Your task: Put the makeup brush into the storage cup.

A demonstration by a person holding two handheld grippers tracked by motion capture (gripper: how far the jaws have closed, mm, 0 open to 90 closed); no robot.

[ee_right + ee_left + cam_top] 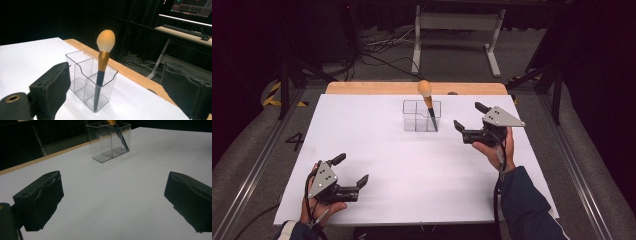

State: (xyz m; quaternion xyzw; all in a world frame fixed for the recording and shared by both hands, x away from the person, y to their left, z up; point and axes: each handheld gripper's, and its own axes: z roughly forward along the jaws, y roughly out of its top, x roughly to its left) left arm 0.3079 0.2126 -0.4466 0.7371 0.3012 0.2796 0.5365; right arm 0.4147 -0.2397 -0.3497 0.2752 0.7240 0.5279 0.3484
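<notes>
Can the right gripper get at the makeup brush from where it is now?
Probably yes. The right gripper is open and sits beside the clear holder, with bare table between them. The makeup brush stands handle-down, its upper half above the rim and unobstructed.

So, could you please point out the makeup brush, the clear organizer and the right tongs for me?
makeup brush [103, 62], right gripper view, on its gold ferrule.
clear organizer [413, 121], high view, on its front wall, left compartment.
right tongs [470, 116], high view, midway between the open fingertips.
</notes>
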